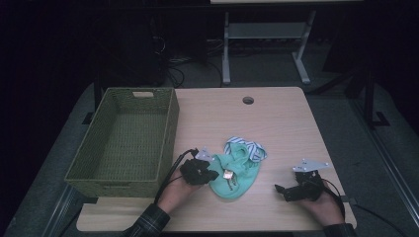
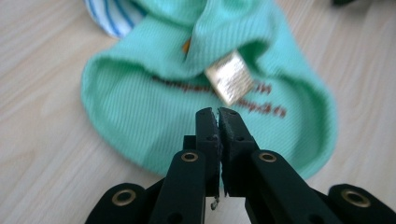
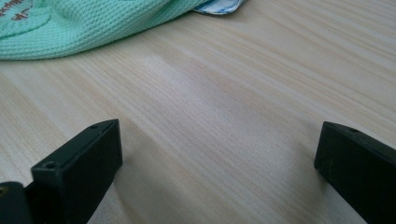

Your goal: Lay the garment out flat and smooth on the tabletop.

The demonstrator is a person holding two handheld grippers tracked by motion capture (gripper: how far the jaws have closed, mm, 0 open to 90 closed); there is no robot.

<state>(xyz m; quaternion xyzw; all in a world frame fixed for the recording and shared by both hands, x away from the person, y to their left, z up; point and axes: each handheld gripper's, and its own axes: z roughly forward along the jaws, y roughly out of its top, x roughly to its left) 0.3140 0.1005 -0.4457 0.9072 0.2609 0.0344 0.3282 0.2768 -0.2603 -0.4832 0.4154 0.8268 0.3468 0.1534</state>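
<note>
the green garment (image 1: 236,174) is spread flat on the table (image 1: 286,123) just right of the basket (image 1: 129,138), with a striped piece (image 1: 245,148) tucked at its far edge (a shiny tag (image 2: 229,77) is seen on top). the left gripper (image 2: 218,113) is held pressed together over its near edge, nothing being pinched, while the right gripper (image 1: 278,189) is kept spread wide, well apart from the cloth.

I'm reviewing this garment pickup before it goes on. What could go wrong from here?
1. The left gripper looks shut over the green garment with no cloth visibly between its jaws, so a lift might come up empty.
2. The striped piece lies against the garment and could drag along.
3. The right gripper stands open and apart, giving no support.
</note>
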